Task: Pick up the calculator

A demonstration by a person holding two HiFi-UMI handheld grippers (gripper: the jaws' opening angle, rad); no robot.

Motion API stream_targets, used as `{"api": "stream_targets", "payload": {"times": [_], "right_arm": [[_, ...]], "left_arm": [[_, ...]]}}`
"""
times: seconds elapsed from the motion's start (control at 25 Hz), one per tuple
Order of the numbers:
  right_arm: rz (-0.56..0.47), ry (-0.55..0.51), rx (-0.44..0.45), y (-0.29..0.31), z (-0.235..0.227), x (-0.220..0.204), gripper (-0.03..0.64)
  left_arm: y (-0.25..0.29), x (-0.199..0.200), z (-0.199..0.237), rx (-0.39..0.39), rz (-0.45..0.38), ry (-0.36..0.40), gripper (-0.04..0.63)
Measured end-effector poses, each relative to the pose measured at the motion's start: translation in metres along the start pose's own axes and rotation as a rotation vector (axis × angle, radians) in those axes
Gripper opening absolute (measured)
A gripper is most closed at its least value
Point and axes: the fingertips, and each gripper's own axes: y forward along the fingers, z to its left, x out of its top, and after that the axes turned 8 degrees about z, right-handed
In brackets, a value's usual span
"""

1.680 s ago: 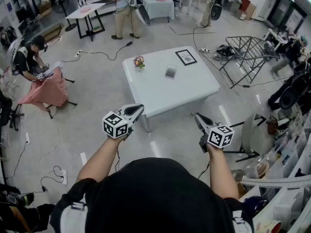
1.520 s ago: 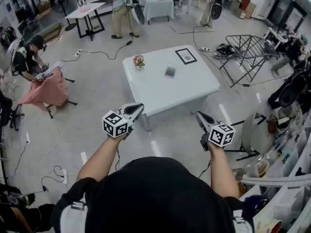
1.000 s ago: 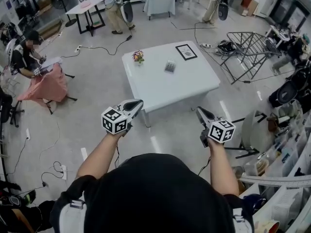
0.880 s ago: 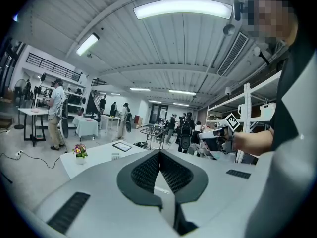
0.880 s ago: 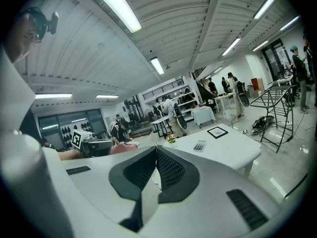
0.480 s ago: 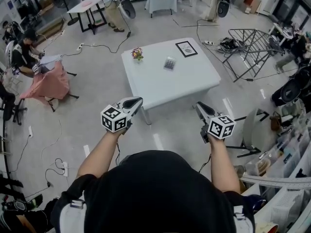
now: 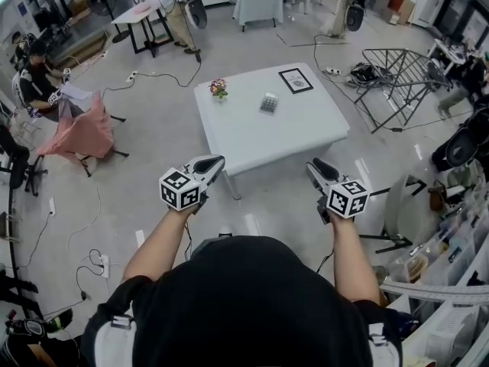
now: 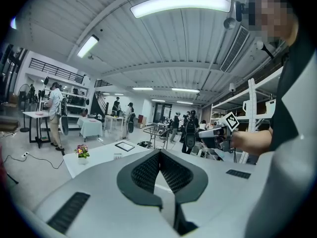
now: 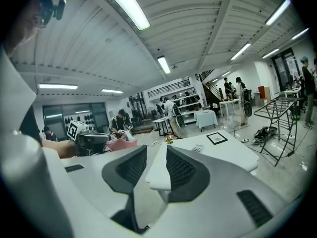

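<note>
The calculator (image 7: 269,103) is a small grey keypad lying flat near the far middle of the white table (image 7: 306,132). It also shows small in the left gripper view as the calculator (image 8: 117,155) and in the right gripper view as the calculator (image 9: 197,148). Both grippers hang in the air short of the table's near edge. My left gripper (image 7: 216,161) has its pads touching at the tips and holds nothing. My right gripper (image 7: 314,166) has just been opening; its jaws stand apart with nothing between them.
A small flower pot (image 7: 219,89) and a framed picture (image 7: 295,80) share the table. A metal drying rack (image 7: 397,75) stands to the right, a pink-draped chair (image 7: 84,128) to the left, shelving at the lower right. Cables trail over the floor, and people stand further back.
The right gripper's jaws have gone from shut to apart. Both grippers keep about the same place before the table. A person at the far back has drifted leftward.
</note>
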Motion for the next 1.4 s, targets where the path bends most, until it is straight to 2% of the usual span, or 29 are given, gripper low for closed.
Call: {"api": "stream_targets", "payload": {"times": [0.2,0.64,1.4], "right_arm": [[0.000,-0.007,-0.016,0.004,-0.010,0.001,0.170],[0.018,0.020,-0.039,0.031,-0.034,0.005,0.183],[0.054,0.079,-0.130,0.150,-0.110,0.060,0.186]], "left_arm": [[0.010,-0.001,0.002,-0.005,0.004,-0.003,0.018],[0.037,-0.003,0.033,-0.028,0.028,-0.015,0.018],[0.144,0.038,0.170,-0.132,0.069,-0.031,0.018]]}}
